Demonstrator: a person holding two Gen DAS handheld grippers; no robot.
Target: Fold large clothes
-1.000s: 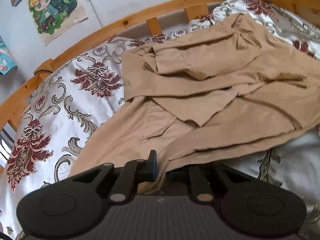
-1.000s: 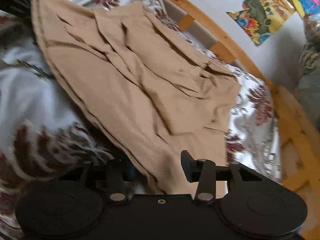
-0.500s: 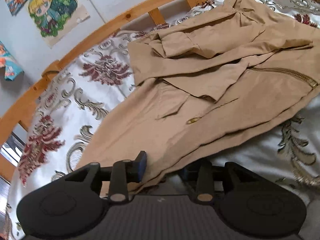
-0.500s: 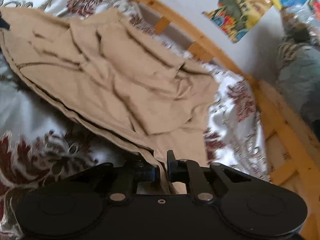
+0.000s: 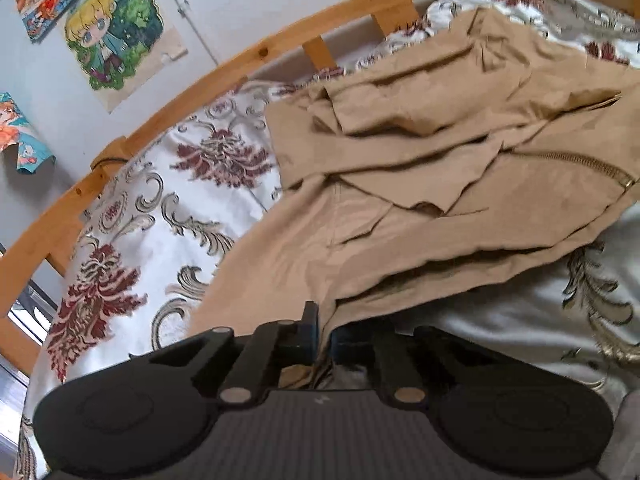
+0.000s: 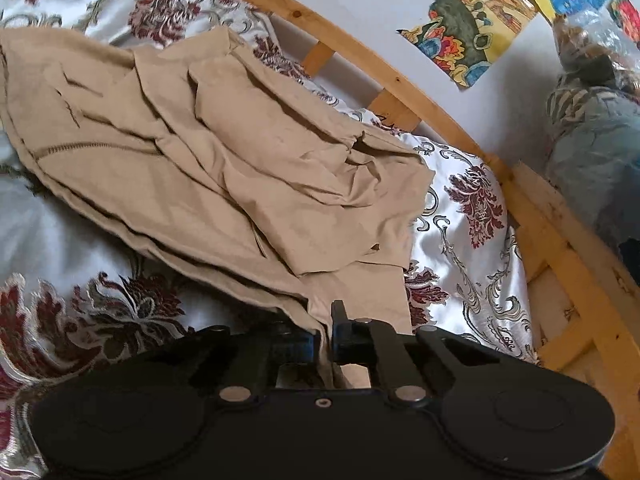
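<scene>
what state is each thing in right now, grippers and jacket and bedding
left gripper: shut on the jacket's near edge
right gripper: shut on the jacket's near edge
tan jacket: partly folded, rumpled, lying on the bed
zipper: exposed along one edge
floral bedspread: spread under the jacket

Jacket (image 5: 420, 184) on bedspread (image 5: 168, 216); bed rail (image 5: 248, 64) behind; posters (image 5: 116, 32) on wall beyond.

On my feeds I see a bed with a pale satin bedspread (image 5: 132, 216) patterned in dark red and grey scrolls, framed by a pine rail (image 5: 224, 72) with short slats. Behind it a pale wall (image 5: 248, 8) carries cartoon posters (image 5: 116, 32) and a bright painted picture (image 6: 468, 28). Daylight falls softly across everything.
</scene>
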